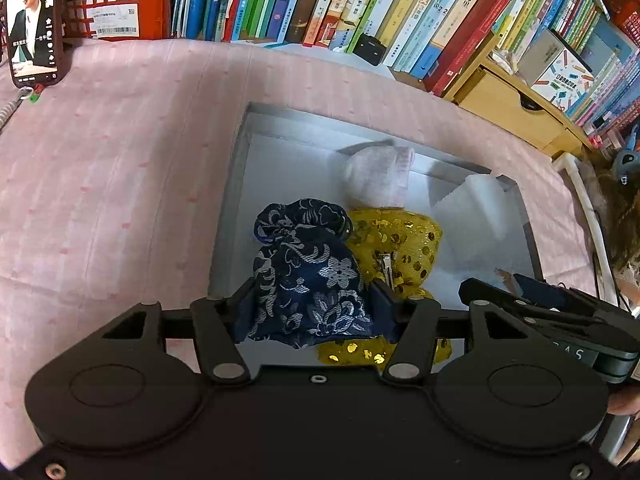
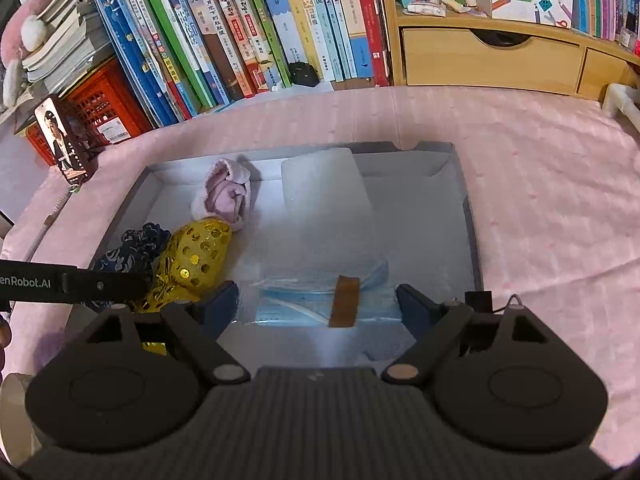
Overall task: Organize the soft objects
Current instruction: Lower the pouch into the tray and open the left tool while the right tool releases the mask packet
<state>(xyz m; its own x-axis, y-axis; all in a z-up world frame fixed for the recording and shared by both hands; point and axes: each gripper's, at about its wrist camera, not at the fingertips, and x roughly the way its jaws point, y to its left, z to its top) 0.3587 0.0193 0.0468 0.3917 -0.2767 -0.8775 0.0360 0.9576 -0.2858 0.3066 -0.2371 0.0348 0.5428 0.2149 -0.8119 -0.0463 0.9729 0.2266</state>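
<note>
On the pink bedspread (image 1: 120, 200) the left gripper (image 1: 310, 300) is clamping the navy pouch (image 1: 308, 272) over the grey tray (image 2: 468, 216), the right gripper (image 2: 318, 300) is straddling the blue mask pack (image 2: 324, 300) with jaws wide, risking the pouch snagging the gold sequin bow (image 1: 400, 240)

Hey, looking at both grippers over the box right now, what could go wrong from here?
The blue pouch in the left hand-held gripper touches the gold sequin bag; setting it down may shove that bag. The right hand-held gripper straddles the masks and may pinch only part of the stack.
</note>
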